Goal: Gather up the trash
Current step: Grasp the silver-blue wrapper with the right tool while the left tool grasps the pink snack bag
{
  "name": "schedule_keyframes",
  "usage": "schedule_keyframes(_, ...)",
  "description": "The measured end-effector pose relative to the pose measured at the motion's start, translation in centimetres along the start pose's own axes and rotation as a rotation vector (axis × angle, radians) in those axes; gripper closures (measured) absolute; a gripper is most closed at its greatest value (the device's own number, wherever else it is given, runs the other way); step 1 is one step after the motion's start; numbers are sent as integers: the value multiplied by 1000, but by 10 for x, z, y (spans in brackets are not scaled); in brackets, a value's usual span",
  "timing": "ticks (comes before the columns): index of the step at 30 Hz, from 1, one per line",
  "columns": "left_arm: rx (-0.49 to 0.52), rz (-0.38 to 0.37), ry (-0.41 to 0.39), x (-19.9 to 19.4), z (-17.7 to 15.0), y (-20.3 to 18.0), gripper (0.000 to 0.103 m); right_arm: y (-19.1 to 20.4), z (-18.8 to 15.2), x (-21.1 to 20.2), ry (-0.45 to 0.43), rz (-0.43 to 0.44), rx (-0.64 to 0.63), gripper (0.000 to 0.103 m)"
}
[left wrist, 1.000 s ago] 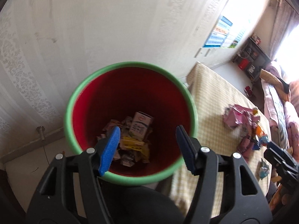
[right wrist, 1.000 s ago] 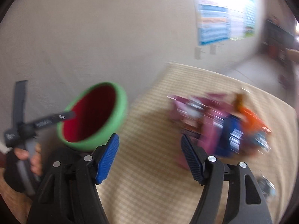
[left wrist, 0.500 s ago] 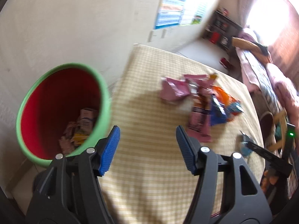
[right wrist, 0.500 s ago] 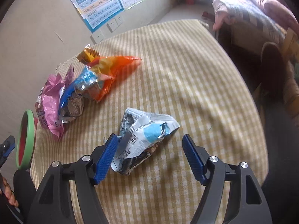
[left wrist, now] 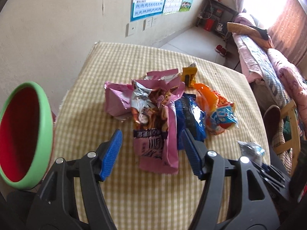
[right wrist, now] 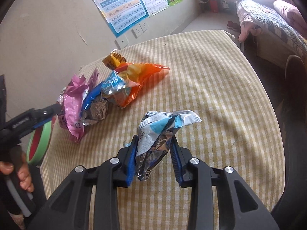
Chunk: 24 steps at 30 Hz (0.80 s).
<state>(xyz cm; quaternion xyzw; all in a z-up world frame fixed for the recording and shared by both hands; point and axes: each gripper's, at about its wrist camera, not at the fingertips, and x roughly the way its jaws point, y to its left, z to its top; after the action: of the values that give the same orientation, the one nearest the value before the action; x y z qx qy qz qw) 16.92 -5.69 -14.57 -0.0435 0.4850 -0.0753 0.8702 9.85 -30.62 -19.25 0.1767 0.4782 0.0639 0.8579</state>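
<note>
The right gripper (right wrist: 153, 153) has its blue pads pressed on both sides of a crumpled white and light-blue wrapper (right wrist: 159, 134), so it holds this wrapper tightly. The wrapper stands up between the jaws, and its top part bends to the right above the checked tablecloth (right wrist: 220, 95).

The left gripper (left wrist: 151, 151) is about half wide and its jaws are opening a little. The lower end of a pink snack bag (left wrist: 155, 134) lies on the cloth between the two pads (left wrist: 111, 151), but the pads do not touch it.

Just beside the pink bag, on its right, there is a dark blue wrapper (left wrist: 190, 115), then an orange bag (left wrist: 214, 107), and behind them a small yellow packet (left wrist: 189, 74). A second pink bag (left wrist: 117, 99) lies at the left of the pile, touching it. All these pieces lie together in one heap near the middle of the table, well apart from the wrapper in the right gripper.

At the left edge of the table stands a bin (left wrist: 25, 134), green on the rim and red inside; here its mouth faces the camera. In the right wrist view, a hand (right wrist: 21, 174) of the person grips the handle of the left gripper, close to the bin.

On the wall behind the table hangs a poster (right wrist: 122, 5), with sockets (right wrist: 140, 28) below it.
</note>
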Motion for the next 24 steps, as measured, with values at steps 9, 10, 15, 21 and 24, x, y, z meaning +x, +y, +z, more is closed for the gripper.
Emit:
schedule_keyframes(9,-55,32,82,35,3,3,42,0,3,-3,3,42,15,69)
schedule_keyframes(10,-57,34,84,35,2,5,42,-1,3,-3,3,44,16,69)
schedule_keyframes(15,-45,32,106,44,2,5,61,3,3,-3,3,53,4,70)
schedule_keyframes(21,-25,14,110,42,-3,3,74,3,2,-3,3,57,-4,71)
schedule_keyframes(24,7,31,77,31,-5,-1,76,5,2,-3,5,63,-11,71)
